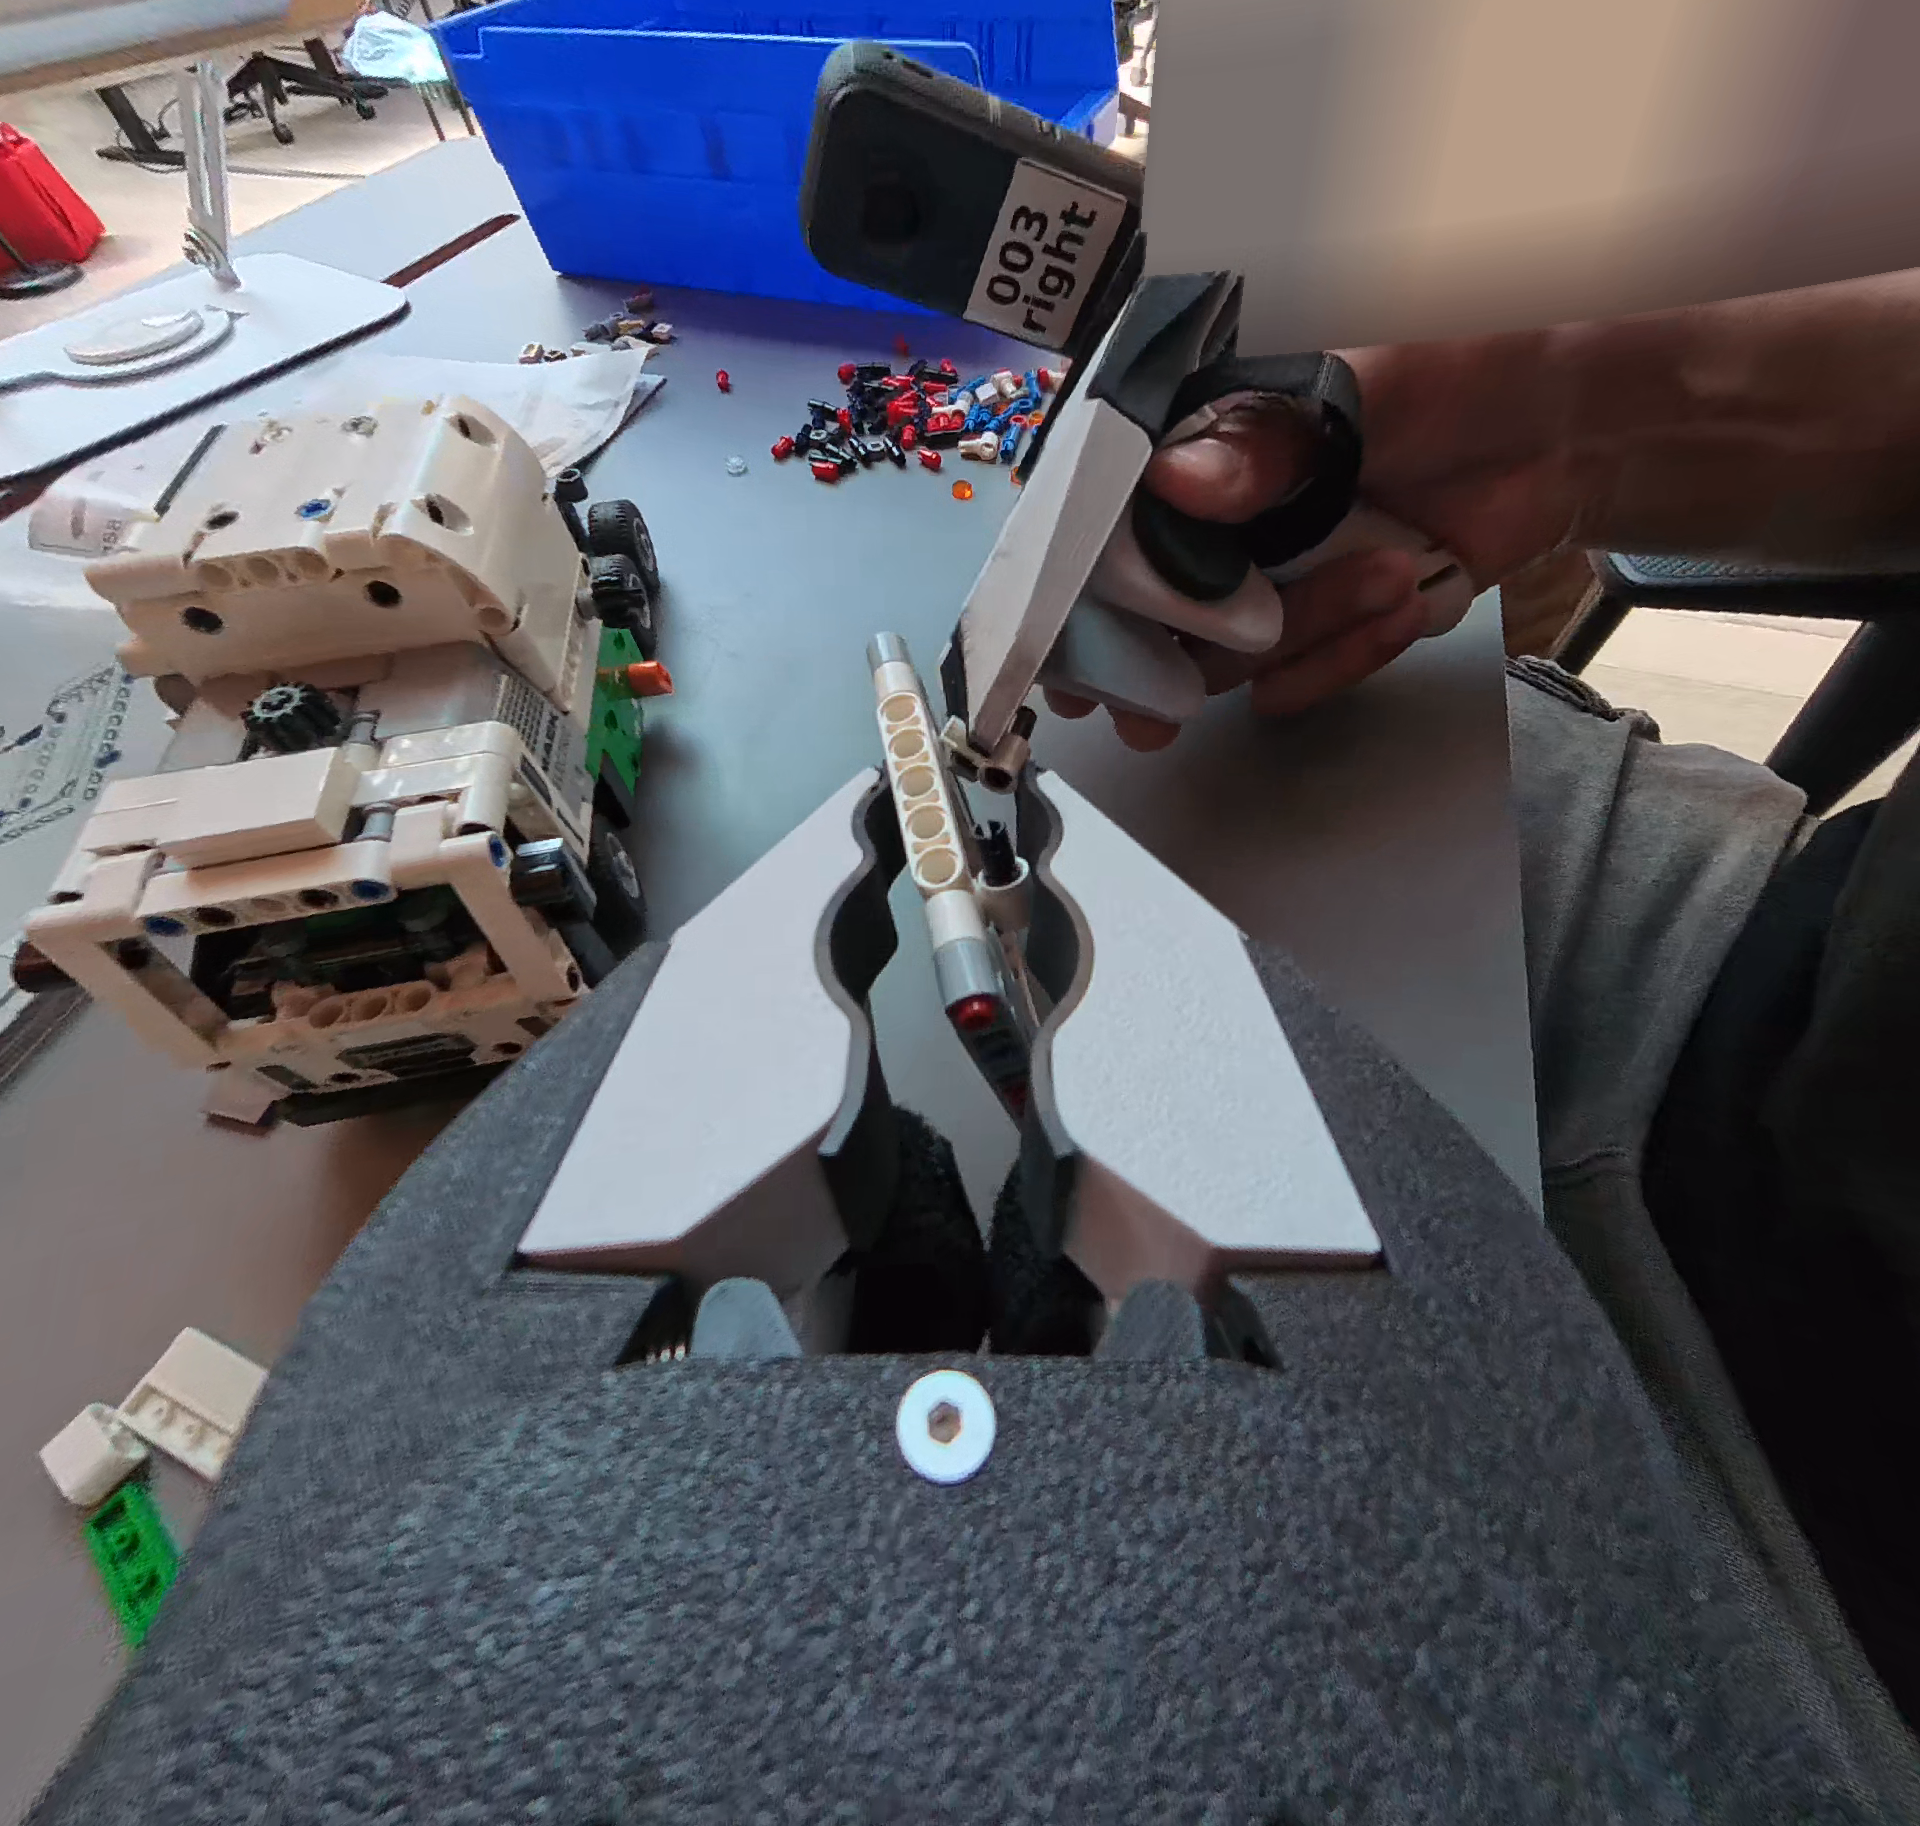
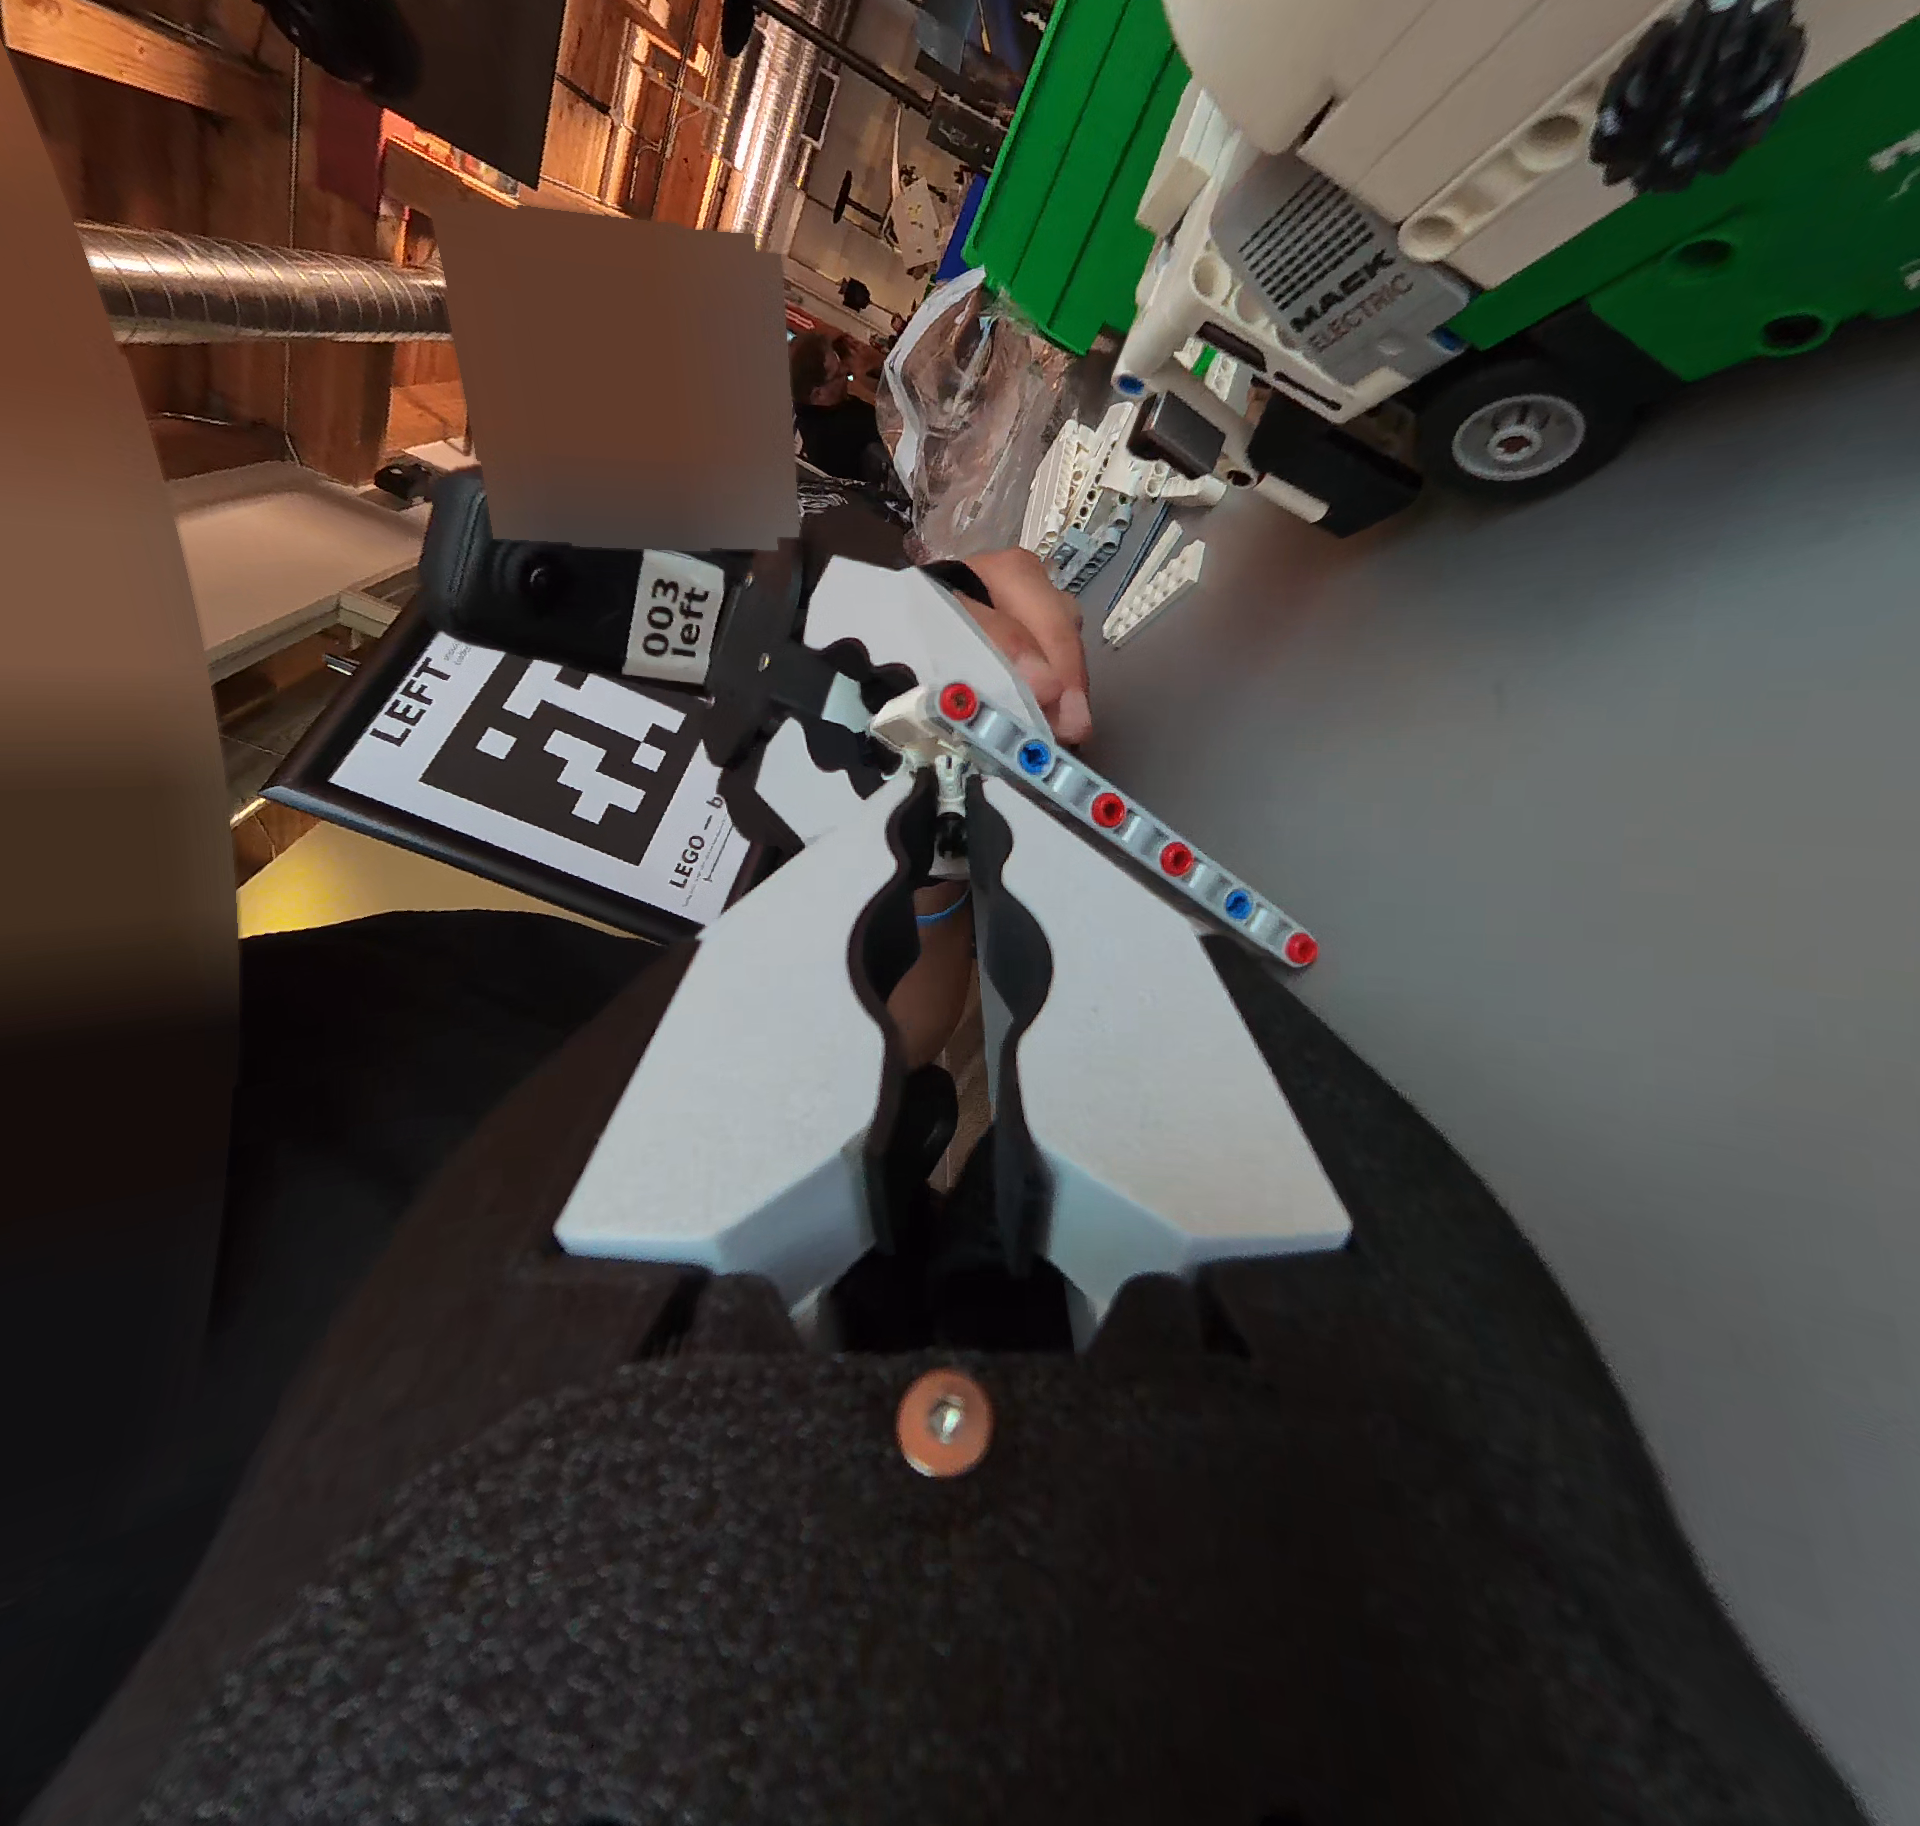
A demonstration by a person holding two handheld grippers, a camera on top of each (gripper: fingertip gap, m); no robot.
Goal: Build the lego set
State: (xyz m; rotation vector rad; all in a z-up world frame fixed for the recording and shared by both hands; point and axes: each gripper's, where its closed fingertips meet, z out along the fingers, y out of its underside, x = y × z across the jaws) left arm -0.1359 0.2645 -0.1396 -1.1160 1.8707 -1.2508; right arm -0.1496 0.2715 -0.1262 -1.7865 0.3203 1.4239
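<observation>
My left gripper (image 1: pixel 956 800) is shut on a beam assembly (image 1: pixel 920 800): a white holed beam joined to a grey beam (image 2: pixel 1122 831) that carries red and blue pins. It holds the assembly above the grey table (image 1: pixel 790 571). My right gripper (image 2: pixel 940 810) comes in from the upper right in the left wrist view (image 1: pixel 987 732). It is shut on a small pale connector with a black pin (image 1: pixel 987 750), which shows between its tips in its own view (image 2: pixel 949 789). The connector touches the side of the assembly. The white and green truck model (image 1: pixel 343 737) stands to the left.
A blue bin (image 1: pixel 727 135) stands at the back. A pile of small red, blue and black pins (image 1: pixel 914 415) lies before it. Loose white pieces (image 1: pixel 156 1423) and a green plate (image 1: pixel 130 1558) lie near left. A monitor base (image 1: pixel 156 332) is far left. A marker card (image 2: pixel 540 768) leans behind. Both grippers' tips are roughly 20 cm from the green plate (image 1: pixel 130 1558).
</observation>
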